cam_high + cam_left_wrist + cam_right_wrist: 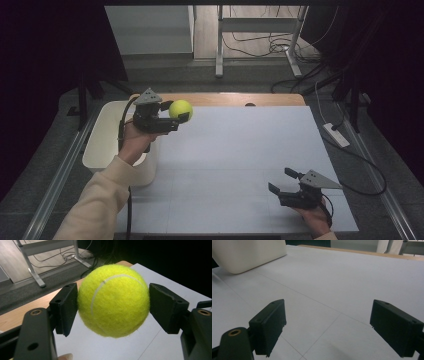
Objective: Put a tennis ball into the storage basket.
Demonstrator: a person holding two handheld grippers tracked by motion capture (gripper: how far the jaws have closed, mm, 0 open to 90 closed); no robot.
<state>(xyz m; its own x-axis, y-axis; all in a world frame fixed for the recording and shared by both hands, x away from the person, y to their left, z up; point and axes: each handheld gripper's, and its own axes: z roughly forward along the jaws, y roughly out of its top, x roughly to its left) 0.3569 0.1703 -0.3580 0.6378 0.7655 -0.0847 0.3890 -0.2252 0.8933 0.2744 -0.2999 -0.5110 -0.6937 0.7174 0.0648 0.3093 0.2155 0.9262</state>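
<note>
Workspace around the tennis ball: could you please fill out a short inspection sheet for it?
Surface: white table top, wooden edge at the far side.
Job's things: tennis ball held in the air; white bin at the table's left.
Clutter: nothing seen.
Grippers: left gripper shut on the ball, fingers pressing its sides; right gripper open, low over the table.
Cables: cords on the floor.
Surroundings: metal frame legs, dark curtains.

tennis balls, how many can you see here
1: the tennis ball is clamped in the left gripper, held in the air beside the white bin. More could lie hidden inside the bin.
</note>
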